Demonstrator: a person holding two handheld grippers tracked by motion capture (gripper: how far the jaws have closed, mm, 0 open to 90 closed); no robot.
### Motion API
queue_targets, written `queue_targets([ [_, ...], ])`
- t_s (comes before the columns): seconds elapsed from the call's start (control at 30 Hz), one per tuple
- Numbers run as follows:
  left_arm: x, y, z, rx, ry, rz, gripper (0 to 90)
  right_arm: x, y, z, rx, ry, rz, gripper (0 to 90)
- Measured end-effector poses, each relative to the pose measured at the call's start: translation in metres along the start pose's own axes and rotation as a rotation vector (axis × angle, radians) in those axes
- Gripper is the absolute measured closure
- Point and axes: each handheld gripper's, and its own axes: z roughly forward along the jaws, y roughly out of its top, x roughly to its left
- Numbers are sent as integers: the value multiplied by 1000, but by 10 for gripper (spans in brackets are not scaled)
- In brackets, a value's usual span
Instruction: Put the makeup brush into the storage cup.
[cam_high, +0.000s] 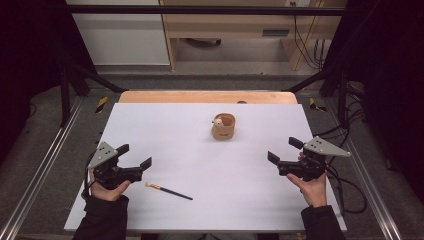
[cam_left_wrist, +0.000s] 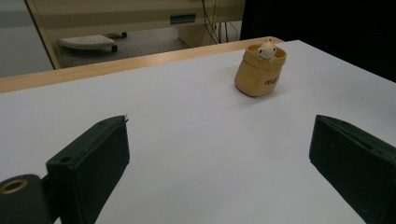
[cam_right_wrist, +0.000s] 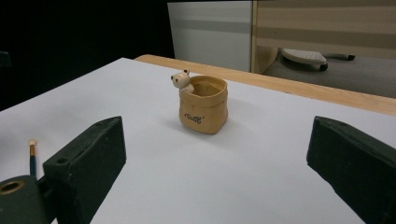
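On the white table (cam_high: 200, 200) a person holds 2 grippers, both with jaws spread wide and nothing between them. The left gripper (cam_high: 134, 156) hovers near the table's left edge, with a small brush (cam_high: 168, 190) lying just beside it, bristle end toward it. The right gripper (cam_high: 284, 150) hovers near the right edge. Between them, farther back and well apart from both, a tan cup (cam_high: 223, 127) with a little bear figure (cam_right_wrist: 181, 80) on its rim stands upright.

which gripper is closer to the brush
The left gripper: the brush lies just beside it, bristles toward it. The right gripper sits across the table.
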Motion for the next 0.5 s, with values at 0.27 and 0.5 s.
queue_targets([
  [0.27,-1,-3,0,18,-15,6,48,1,-1,0,5,-4,8,53],
  [0.5,-3,-5,2,41,-32,26,48,4,-4,4,25,-5,-2,53],
])
